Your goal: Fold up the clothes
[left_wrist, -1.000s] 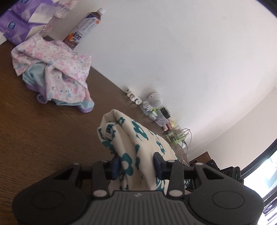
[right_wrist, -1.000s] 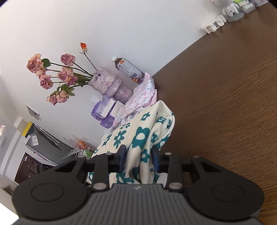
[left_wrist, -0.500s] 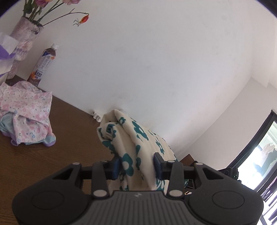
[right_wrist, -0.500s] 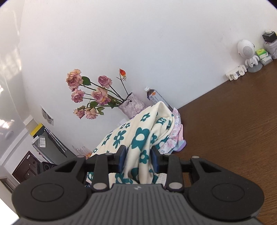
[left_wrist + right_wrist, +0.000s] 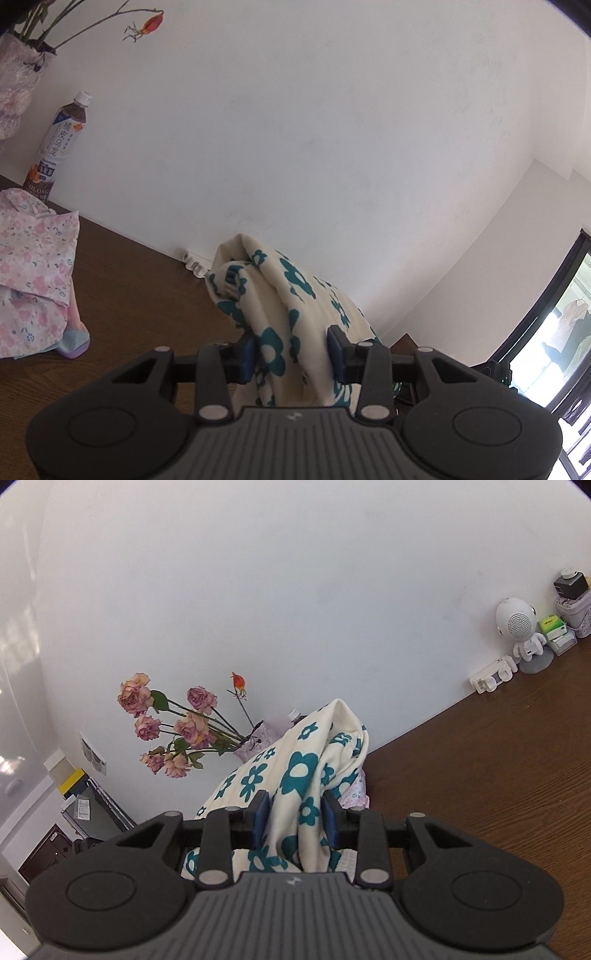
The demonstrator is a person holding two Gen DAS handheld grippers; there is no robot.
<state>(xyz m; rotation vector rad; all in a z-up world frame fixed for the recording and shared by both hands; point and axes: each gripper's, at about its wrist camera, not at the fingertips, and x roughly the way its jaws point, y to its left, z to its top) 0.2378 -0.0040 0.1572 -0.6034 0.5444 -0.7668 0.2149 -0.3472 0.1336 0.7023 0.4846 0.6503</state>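
I have the left tool (image 5: pixel 291 354) and right tool (image 5: pixel 295 821) each clamped on the flowered cloth (image 5: pixel 280 295), lifted above the tabletop (image 5: pixel 498 775).

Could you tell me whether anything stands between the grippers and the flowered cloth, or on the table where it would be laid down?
Nothing separates them: the left gripper and the right gripper are each shut on the cream cloth with teal flowers. The brown table to the right looks bare; a pink floral clothes pile lies to the left.
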